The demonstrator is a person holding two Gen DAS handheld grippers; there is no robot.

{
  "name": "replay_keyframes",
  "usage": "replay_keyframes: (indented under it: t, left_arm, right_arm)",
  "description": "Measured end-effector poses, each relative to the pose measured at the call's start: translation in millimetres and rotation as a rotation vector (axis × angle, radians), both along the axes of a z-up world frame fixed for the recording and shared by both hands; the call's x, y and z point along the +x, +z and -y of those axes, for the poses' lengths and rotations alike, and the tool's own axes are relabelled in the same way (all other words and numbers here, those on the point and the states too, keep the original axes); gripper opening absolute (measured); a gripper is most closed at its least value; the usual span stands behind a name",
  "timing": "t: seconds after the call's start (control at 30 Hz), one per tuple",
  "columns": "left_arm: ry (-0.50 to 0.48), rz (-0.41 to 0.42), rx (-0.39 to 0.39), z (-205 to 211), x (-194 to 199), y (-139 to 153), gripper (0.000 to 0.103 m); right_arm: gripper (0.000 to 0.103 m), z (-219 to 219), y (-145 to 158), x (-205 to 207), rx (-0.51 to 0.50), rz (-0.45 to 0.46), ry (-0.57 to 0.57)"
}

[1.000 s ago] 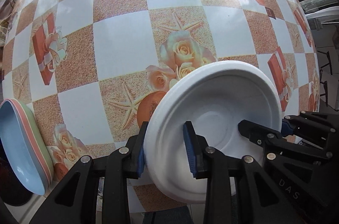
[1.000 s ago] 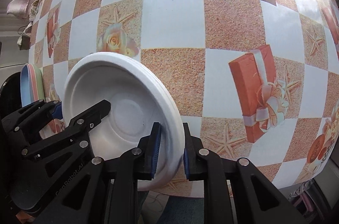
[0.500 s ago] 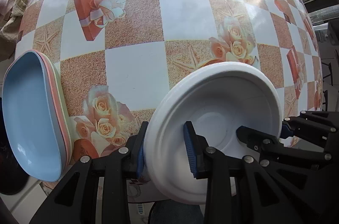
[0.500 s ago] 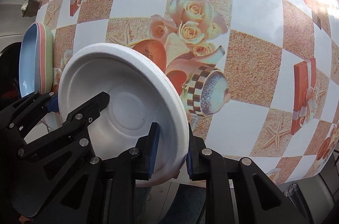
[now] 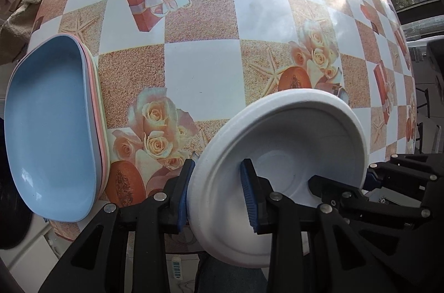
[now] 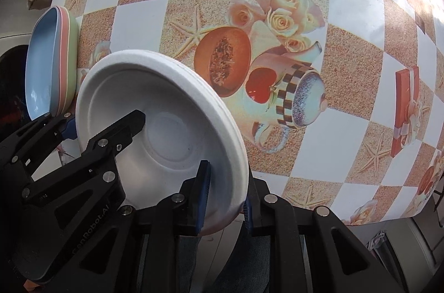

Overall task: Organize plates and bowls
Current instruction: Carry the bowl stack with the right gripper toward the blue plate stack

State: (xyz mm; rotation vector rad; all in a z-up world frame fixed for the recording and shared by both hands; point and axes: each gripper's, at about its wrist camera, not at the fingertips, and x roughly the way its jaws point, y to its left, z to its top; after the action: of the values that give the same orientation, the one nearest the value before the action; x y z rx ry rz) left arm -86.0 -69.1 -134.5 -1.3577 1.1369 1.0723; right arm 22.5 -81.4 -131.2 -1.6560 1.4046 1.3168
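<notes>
A white bowl (image 5: 291,143) hangs tilted over the table's near edge, held by both grippers. My left gripper (image 5: 217,171) is shut on its left rim, one blue pad inside and one outside. My right gripper (image 6: 226,182) is shut on the opposite rim of the white bowl (image 6: 166,104). Each wrist view shows the other gripper across the bowl: the right gripper (image 5: 341,179) and the left gripper (image 6: 104,121). A stack of plates (image 5: 50,132), blue on top with pink and green below, lies at the table's left edge, left of the bowl and apart from it.
The table (image 5: 202,71) wears a checked cloth printed with roses, starfish and gift boxes. A crumpled beige cloth (image 5: 19,24) hangs off the far left. The stack of plates (image 6: 41,57) overhangs the left edge. The floor shows below the near edge.
Both grippers have carried the bowl leftward across the table, and the stack of plates has come further into view and nearer. Both grips on the rim are unchanged.
</notes>
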Motion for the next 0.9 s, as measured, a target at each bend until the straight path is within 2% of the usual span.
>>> replay_keyframes:
  t: [0.1,0.4,0.53,0.7,0.9]
  left_arm:
    - [0.004,0.000,0.019,8,-9,9,0.036]
    - [0.000,0.005,0.101,22,-28,43,0.036]
    - [-0.001,0.000,0.134,17,-32,69,0.036]
    - [0.008,0.005,0.167,16,-49,89,0.036]
    - [0.027,0.002,0.199,4,-52,93,0.036]
  right_arm:
    - [0.024,3,-4,-5,0.017,-0.001,0.002]
    - [0.024,-23,16,-17,0.078,-0.019,-0.010]
    - [0.024,-34,25,-20,0.111,-0.022,-0.015]
    - [0.024,-44,34,-29,0.140,-0.032,-0.027]
    - [0.024,-57,49,-41,0.171,-0.039,-0.020]
